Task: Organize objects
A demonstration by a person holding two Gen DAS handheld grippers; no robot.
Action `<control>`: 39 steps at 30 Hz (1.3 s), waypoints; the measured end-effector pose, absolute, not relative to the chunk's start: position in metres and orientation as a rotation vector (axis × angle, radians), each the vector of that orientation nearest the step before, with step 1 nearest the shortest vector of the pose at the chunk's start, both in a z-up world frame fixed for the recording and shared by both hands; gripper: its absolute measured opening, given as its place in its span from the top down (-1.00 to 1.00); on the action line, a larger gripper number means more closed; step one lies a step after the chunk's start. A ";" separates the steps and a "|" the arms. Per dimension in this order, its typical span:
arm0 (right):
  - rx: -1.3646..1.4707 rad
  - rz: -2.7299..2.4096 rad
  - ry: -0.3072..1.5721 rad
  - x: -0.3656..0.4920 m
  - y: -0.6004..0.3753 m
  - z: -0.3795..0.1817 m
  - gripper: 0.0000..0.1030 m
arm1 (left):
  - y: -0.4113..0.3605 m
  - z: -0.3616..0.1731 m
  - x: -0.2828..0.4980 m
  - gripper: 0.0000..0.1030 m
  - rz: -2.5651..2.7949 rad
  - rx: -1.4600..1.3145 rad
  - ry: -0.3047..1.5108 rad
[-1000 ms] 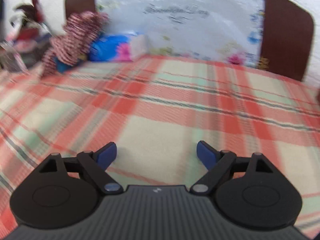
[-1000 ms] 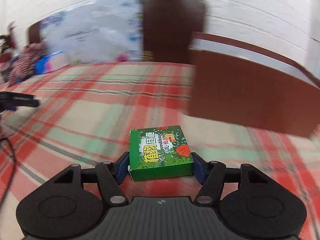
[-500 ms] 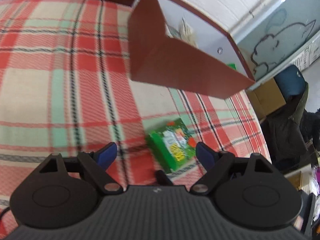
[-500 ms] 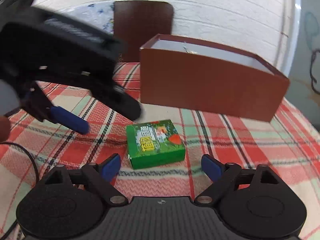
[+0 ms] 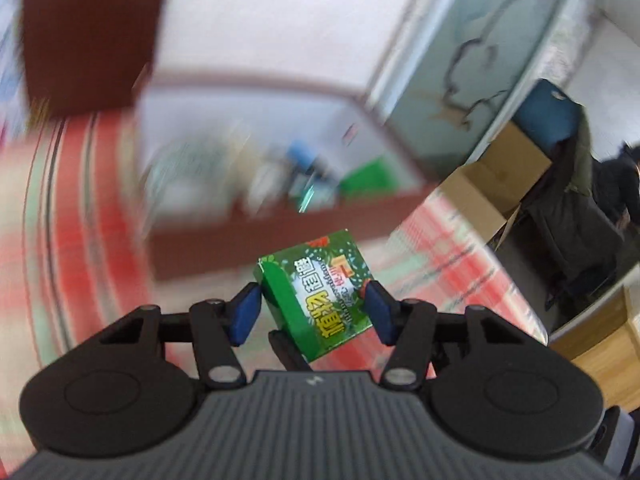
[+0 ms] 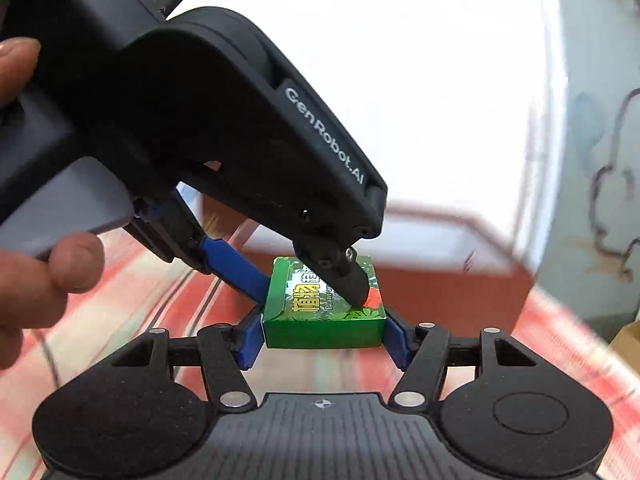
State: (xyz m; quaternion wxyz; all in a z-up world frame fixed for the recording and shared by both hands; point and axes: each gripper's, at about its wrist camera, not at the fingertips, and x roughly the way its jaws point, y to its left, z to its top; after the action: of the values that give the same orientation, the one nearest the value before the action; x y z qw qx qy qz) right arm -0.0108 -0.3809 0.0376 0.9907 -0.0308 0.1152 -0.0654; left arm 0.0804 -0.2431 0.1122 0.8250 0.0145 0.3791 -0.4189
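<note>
Both grippers clamp one green box (image 6: 323, 320). The right gripper (image 6: 324, 334) has just closed its jaws on the box's two ends; the left gripper (image 5: 310, 312), also just closed, pinches it from above. The box hangs above the plaid cover (image 6: 132, 300), just before the brown storage box (image 6: 448, 284).

The right gripper (image 6: 324, 338) lies almost level, and its jaws, which have just been closing, press on the two sides of the green box (image 6: 324, 312). The left gripper (image 6: 312, 286) comes down slanted from the upper left, its jaws also just closing on the same box. The person's bare hand (image 6: 36, 216) holds its handle.
</note>
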 end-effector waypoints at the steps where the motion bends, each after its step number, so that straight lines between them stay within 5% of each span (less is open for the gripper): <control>1: -0.053 -0.156 0.196 -0.005 -0.390 0.044 -0.18 | -0.255 0.121 0.083 -0.14 -0.906 0.046 0.770; 7: -0.023 -0.238 0.156 0.054 -0.445 0.057 -0.18 | -0.326 0.136 0.122 -0.15 -0.927 0.075 0.716; 10: -0.036 -0.250 0.167 0.092 -0.466 0.049 -0.48 | -0.361 0.128 0.141 -0.26 -0.872 0.127 0.682; 13: -0.007 -0.282 0.188 0.109 -0.481 0.028 -0.52 | -0.374 0.114 0.156 -0.27 -0.735 0.169 0.670; 27: -0.018 -0.245 0.076 0.056 -0.466 0.024 -0.60 | -0.330 0.124 0.119 -0.32 -0.635 0.213 0.598; 39: 0.159 -0.177 0.230 -0.028 -0.422 0.043 -0.60 | -0.256 0.119 0.050 -0.49 -0.514 0.260 0.587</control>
State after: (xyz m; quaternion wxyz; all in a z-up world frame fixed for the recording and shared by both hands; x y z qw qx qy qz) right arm -0.0276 -0.4215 0.0433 0.9864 0.0790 0.1145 -0.0879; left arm 0.0504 -0.2560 0.1189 0.9167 0.1263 0.2853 -0.2496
